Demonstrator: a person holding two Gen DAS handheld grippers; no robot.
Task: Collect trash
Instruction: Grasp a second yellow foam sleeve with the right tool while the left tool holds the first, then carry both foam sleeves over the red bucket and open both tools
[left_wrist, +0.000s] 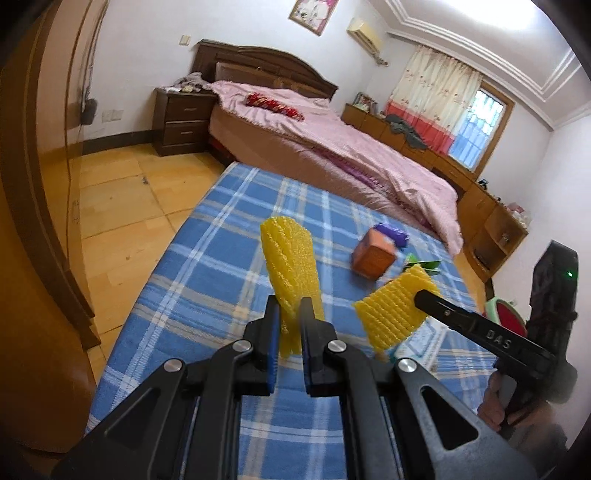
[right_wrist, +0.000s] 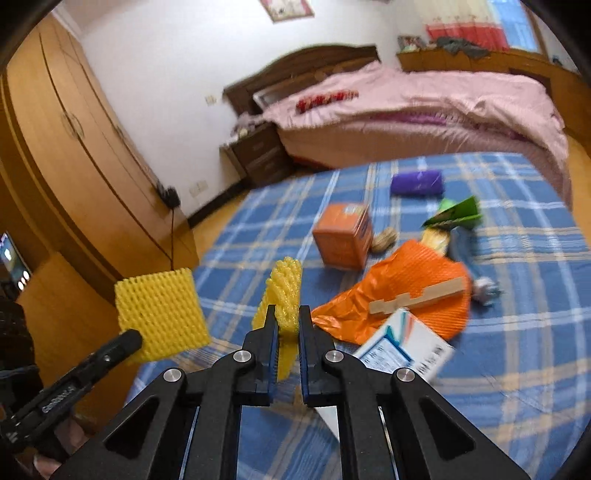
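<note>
Blue plaid bedding (right_wrist: 517, 332) lies under both grippers, each pinching a yellow foam net upright: left gripper (left_wrist: 290, 314) on one net (left_wrist: 290, 266), right gripper (right_wrist: 288, 321) on another (right_wrist: 284, 295), remaining litter lying ahead, nearer the right.

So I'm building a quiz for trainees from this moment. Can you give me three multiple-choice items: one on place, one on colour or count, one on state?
1. Where does the orange box stand?
A. on the plaid cloth
B. on the pink bed
C. on the floor

2. How many yellow foam nets are off the cloth?
A. one
B. two
C. three

3. What is the left gripper doing?
A. standing open
B. shut on nothing
C. shut on a foam net

Key:
1 A, plaid shows all round the box.
2 B, the left net and the right net, one per gripper.
3 C, its pads pinch the net's lower end.
</note>
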